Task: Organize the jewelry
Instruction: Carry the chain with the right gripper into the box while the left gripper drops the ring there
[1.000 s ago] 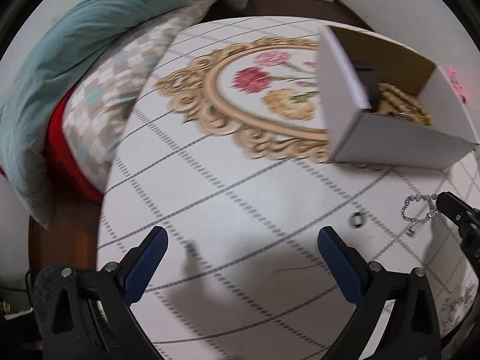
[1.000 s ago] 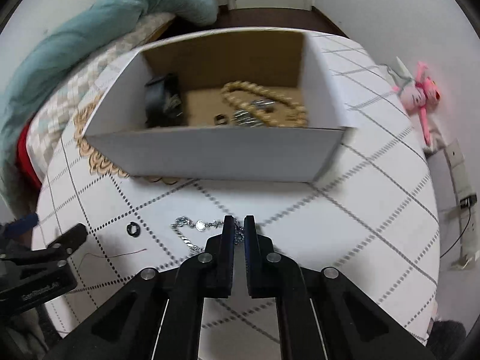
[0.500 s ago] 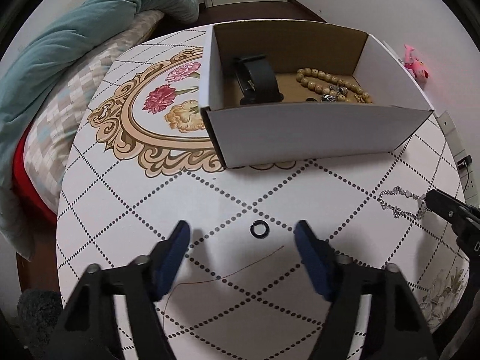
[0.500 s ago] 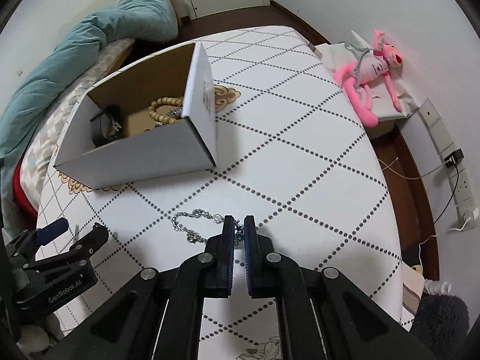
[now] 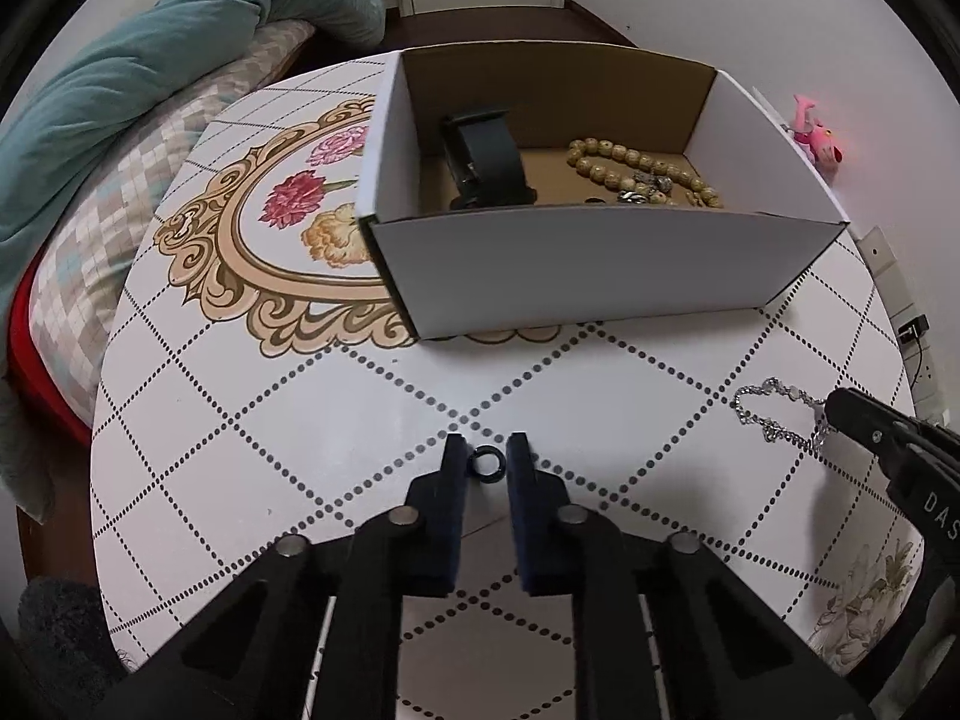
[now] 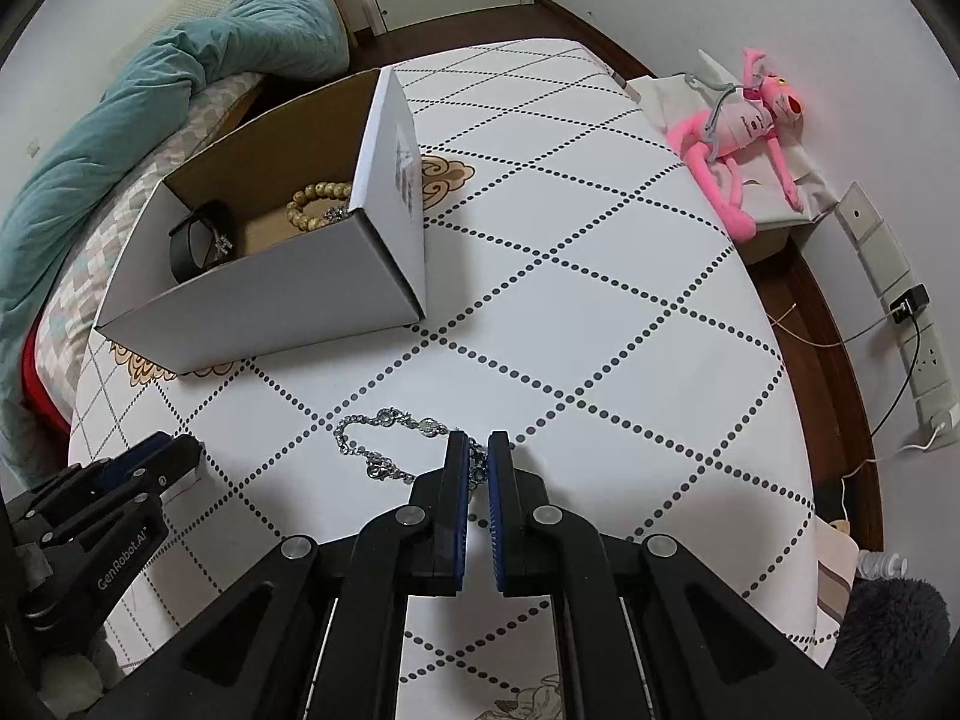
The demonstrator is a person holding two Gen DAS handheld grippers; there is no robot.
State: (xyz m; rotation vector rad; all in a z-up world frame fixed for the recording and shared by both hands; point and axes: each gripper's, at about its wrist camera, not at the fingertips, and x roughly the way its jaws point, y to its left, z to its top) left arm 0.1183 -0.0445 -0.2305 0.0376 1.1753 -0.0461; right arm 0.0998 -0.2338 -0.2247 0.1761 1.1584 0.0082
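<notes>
A small black ring [image 5: 486, 463] lies on the white table [image 5: 300, 420] between the fingers of my left gripper [image 5: 486, 461], which is shut on it. My right gripper [image 6: 478, 461] is shut on one end of a silver chain bracelet [image 6: 384, 441], which lies on the table; it also shows in the left wrist view [image 5: 774, 414]. An open white cardboard box [image 5: 600, 264] holds a black watch [image 5: 486, 162], a wooden bead bracelet [image 5: 642, 171] and small metal pieces.
A bed with a teal duvet [image 5: 150, 72] and checked pillow [image 5: 120, 210] borders the table on the left. A pink plush toy [image 6: 738, 126] lies beyond the table's right edge, near wall sockets [image 6: 918, 324] and cables.
My left gripper has moved forward over the black ring and closed its fingers from wide open onto it. My right gripper stays shut on the silver bracelet.
</notes>
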